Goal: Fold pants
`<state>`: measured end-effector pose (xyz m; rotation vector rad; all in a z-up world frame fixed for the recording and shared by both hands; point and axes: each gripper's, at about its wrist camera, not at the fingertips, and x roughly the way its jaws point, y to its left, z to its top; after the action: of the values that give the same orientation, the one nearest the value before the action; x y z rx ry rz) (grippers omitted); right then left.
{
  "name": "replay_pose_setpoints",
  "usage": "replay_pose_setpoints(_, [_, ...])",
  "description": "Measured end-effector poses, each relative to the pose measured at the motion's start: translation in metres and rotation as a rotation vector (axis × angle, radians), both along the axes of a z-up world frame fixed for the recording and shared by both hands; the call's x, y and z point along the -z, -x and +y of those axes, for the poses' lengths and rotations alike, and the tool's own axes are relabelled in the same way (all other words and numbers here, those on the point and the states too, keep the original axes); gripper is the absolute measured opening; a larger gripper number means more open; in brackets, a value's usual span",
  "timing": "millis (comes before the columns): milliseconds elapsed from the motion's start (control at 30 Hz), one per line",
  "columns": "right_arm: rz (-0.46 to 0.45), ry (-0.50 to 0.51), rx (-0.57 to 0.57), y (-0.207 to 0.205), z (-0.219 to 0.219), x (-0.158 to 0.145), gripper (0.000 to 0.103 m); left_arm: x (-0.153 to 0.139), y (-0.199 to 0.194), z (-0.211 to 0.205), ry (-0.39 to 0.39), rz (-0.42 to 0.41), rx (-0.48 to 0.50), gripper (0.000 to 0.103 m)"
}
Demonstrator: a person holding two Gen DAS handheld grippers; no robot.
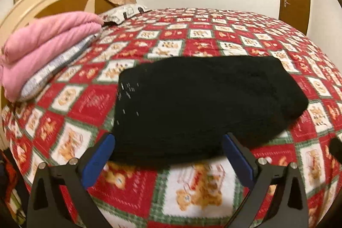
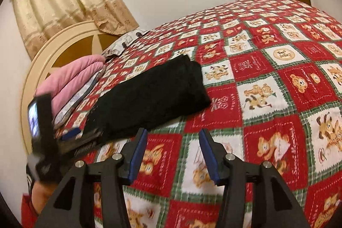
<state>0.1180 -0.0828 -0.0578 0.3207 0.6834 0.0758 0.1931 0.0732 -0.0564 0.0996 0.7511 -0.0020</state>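
Now | both tongs [image 1: 168,142] [image 2: 173,140] angled down, agape | pants [image 1: 198,104] folded

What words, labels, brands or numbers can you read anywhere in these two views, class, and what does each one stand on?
None can be read for certain.
Bedspread: the red squares carry stitched script, too blurred and small to read.
Black folded pants: a few pale flecks near one edge, no legible label.
Left claw: pale print on its dark body, seen from the right wrist view, smeared by motion.
Small screen on that device: glowing, nothing legible.
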Motion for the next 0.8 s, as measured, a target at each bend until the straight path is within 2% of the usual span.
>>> replay_pose_setpoints(100, [-0.006,0.012,-0.023,0.008,0.008,-0.002,0.052,0.000,-0.011,0.004,-0.030,0.021,-0.032,0.103])
replay_pose_setpoints(233, [-0.012,-0.004,-0.044,0.016,0.015,-0.005,0.052,-0.004,-0.003,0.011,0.025,0.026,-0.040,0.103])
replay_pose_setpoints(400, [0.012,0.003,-0.069,0.022,0.028,-0.001,0.052,-0.002,0.015,0.012,0.030,0.033,-0.054,0.103])
replay_pose_setpoints(667, [0.102,-0.034,-0.080,0.037,0.036,0.006,0.053,0.002,0.053,0.016,0.050,0.063,-0.068,0.103])
replay_pose_setpoints(800, [0.093,-0.016,-0.075,0.053,0.042,0.000,0.053,0.003,0.076,0.013,0.043,0.071,-0.062,0.103])
